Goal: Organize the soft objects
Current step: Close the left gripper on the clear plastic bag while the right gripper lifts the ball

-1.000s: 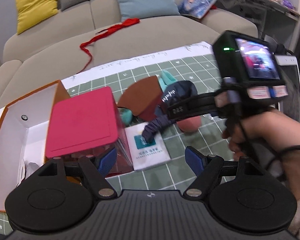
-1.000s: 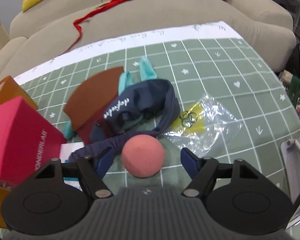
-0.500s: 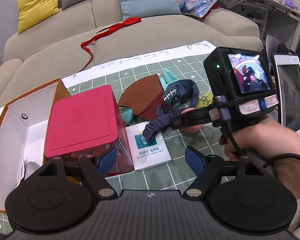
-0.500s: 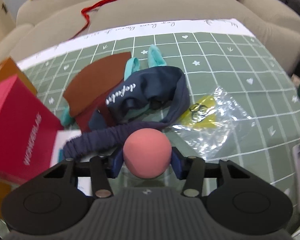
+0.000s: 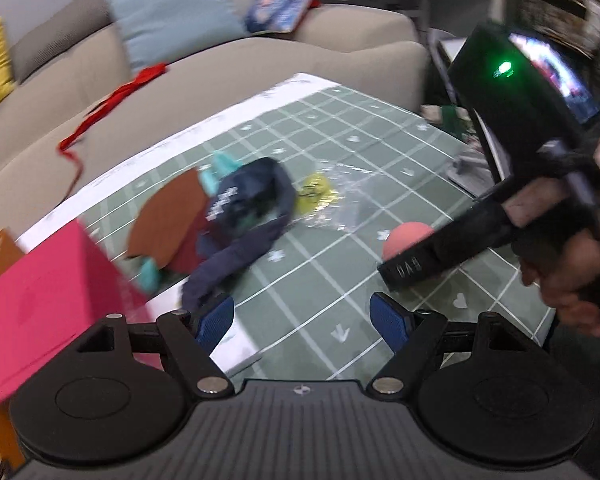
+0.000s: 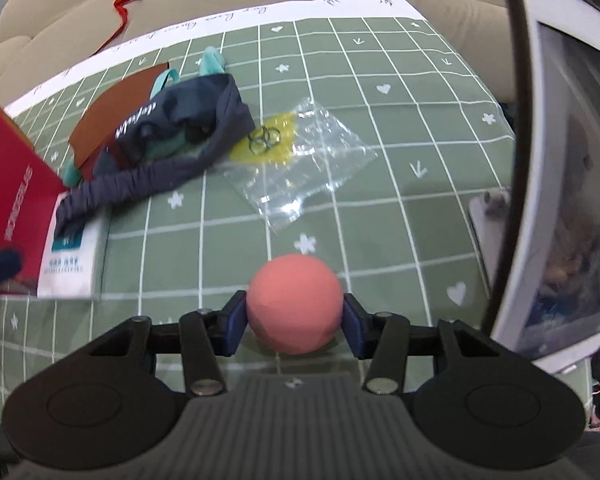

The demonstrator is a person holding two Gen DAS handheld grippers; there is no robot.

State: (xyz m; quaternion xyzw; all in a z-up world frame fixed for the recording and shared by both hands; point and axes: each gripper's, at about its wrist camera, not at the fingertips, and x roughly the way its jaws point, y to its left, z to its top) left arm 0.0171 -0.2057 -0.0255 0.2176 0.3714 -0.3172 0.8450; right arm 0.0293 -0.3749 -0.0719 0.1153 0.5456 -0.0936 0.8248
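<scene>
Since the earlier frames the right gripper (image 6: pixel 295 322) has closed on the pink ball (image 6: pixel 295 304) and carried it away from the fabric pile to the right side of the green grid mat (image 6: pixel 380 216); the left gripper's view has swung rightward in the same interval. The ball now sits pinched between the two blue pads (image 6: pixel 235 324), one pressed against each side, above the mat near a white star mark. From the left wrist view the same ball (image 5: pixel 404 236) shows partly behind the right gripper's black finger.

The left gripper (image 5: pixel 302 320) is spread wide with nothing between its pads; it hovers over the mat's near edge. That view is motion-blurred.

The navy headband (image 6: pixel 172 148) lies on the left part of the mat, draped over a brown felt piece (image 6: pixel 116 114) and teal fabric (image 6: pixel 212 60), its ruched end resting on a white tissue pack (image 6: pixel 74 256). A clear plastic bag (image 6: pixel 300 160) with a yellow patch lies just right of the headband. A pink box (image 6: pixel 8 200) stands at the left edge. A tablet (image 6: pixel 560 200) stands upright at the right edge. A beige sofa (image 5: pixel 220 80) carrying a red ribbon (image 5: pixel 112 96) lies beyond the mat.
</scene>
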